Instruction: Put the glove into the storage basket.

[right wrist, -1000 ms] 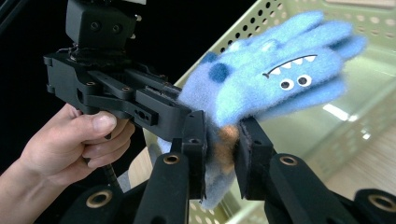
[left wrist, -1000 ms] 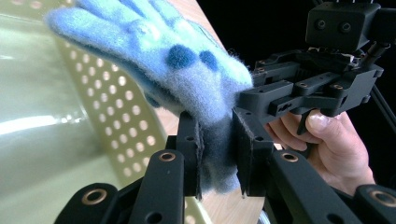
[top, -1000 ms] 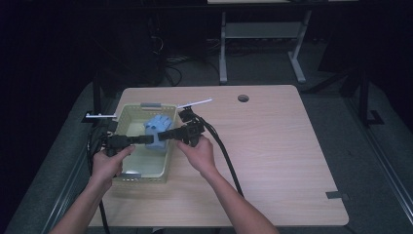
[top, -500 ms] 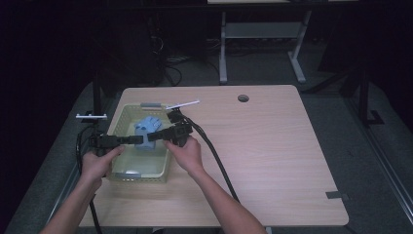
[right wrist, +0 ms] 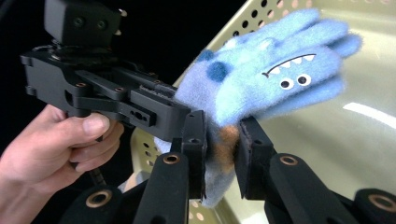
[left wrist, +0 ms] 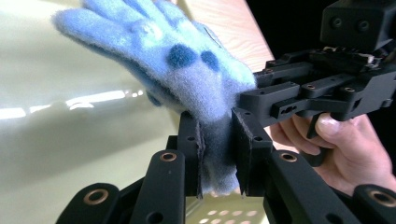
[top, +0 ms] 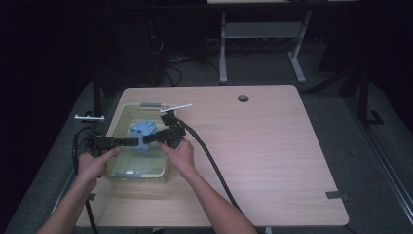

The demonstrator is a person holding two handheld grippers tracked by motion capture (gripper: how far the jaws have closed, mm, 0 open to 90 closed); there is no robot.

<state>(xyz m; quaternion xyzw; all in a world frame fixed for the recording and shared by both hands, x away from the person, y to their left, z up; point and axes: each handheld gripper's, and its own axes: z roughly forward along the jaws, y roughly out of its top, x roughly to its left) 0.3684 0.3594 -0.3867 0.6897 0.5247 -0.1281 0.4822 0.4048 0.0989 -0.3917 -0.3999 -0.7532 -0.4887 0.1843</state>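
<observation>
Both hand-held grippers, left (left wrist: 217,154) and right (right wrist: 219,154), are clamping the cuff of a fuzzy blue glove (top: 142,134) over the pale perforated basket (top: 119,117) on the worktop (top: 272,156). Risk: soft knit is stretching and may be slipping free if the grippers pull apart.

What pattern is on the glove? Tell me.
The glove is fuzzy light blue with dark blue spots and a monster face, white eyes and toothy mouth; it shows best in the right gripper view.
</observation>
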